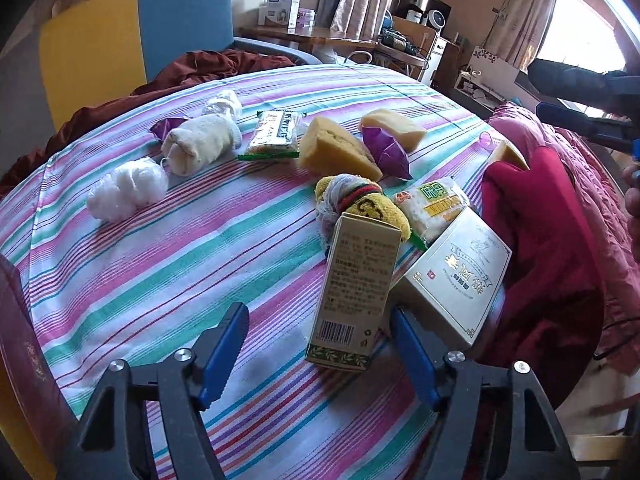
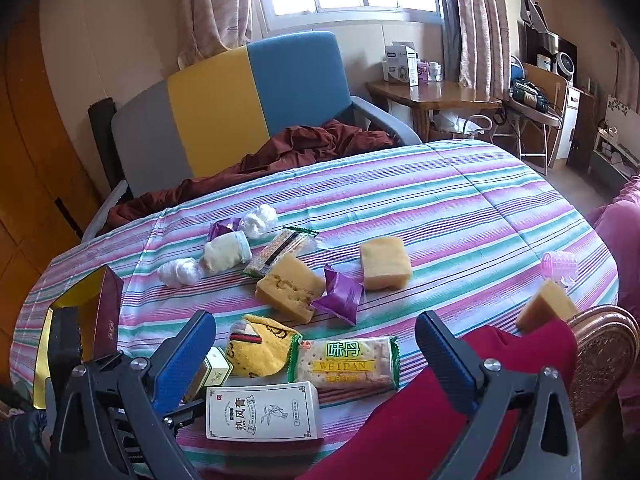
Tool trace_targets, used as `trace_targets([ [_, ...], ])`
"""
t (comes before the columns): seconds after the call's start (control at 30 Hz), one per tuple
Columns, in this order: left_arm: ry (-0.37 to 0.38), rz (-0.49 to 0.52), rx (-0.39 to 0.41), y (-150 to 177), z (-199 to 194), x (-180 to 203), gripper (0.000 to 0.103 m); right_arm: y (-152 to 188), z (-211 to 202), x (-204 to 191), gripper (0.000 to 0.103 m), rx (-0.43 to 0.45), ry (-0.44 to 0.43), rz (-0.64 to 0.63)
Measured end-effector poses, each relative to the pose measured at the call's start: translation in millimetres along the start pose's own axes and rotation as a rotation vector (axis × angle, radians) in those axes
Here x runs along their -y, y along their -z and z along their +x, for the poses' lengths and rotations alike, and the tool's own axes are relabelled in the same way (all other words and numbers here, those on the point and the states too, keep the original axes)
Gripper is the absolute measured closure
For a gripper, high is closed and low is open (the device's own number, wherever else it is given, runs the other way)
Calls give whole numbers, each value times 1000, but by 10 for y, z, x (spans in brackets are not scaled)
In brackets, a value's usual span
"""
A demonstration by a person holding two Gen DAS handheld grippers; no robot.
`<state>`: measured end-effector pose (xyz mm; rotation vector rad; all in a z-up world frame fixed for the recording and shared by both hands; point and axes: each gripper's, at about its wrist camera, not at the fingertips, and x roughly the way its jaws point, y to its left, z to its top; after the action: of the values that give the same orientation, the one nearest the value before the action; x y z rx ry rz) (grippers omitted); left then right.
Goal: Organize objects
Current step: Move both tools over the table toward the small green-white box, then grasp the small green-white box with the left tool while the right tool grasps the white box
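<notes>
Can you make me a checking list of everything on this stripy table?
Surface: striped tablecloth covers the table.
Job's things: tall box, white box, cracker pack, yellow sock, sponges, cotton balls, all scattered.
Clutter: red cloth over the near edge.
Grippers: left gripper open, tall box between its fingers, not squeezed; right gripper open, holding nothing.
Cables: nothing seen on the table.
Surroundings: blue-and-yellow chair, wooden desk.
</notes>
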<state>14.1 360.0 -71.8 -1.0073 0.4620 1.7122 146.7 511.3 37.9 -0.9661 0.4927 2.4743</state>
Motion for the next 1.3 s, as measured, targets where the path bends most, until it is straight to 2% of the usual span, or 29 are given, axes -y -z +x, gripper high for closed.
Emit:
trace_targets([
  [0.07,23,-19,-25,-8,71,-30,71,-8,11,-15,1,-15,-10,-21],
  [0.13,52,-61,-21,41,56,-80,72,-15,30,-48,1,-44,-45,-54],
  [0.2,53,-83,-13,118,-12,-109,72,10,76,-158,1,-109,-105,-137],
  [0.33,41,-118,11,262,-219,-168,73,228,176,-576,1,-247,-188,-447],
  [0.37,39,-126,16,281,-260,-180,73,317,219,-713,1,-296,-198,-557],
  [0.5,32,-167,53,421,-543,-245,73,633,401,-1035,1,-424,-156,-872],
  [0.67,3,-194,100,548,-860,-305,72,765,672,-1169,1,-533,-118,-1062],
  [0.73,-9,-209,120,597,-982,-344,72,764,795,-1164,1,-556,-75,-1097],
  [0.8,-19,-230,137,654,-1096,-403,72,743,878,-1169,1,-580,-72,-1105],
  [0.9,-50,-267,170,740,-1276,-517,72,747,992,-1155,9,-598,-60,-1102],
  [0.93,-73,-286,179,762,-1330,-562,72,748,1020,-1150,19,-600,-59,-1097],
  [0.97,-89,-302,188,794,-1393,-622,72,744,1045,-1145,35,-595,-59,-1086],
  [1.07,-180,-359,206,924,-1616,-872,72,732,1076,-1133,41,-567,-50,-1074],
  [1.13,-263,-417,205,1027,-1770,-1130,72,694,1069,-1119,42,-558,-59,-1063],
  [1.3,-457,-577,141,1298,-2013,-2001,72,574,1075,-1053,43,-548,-65,-1030],
])
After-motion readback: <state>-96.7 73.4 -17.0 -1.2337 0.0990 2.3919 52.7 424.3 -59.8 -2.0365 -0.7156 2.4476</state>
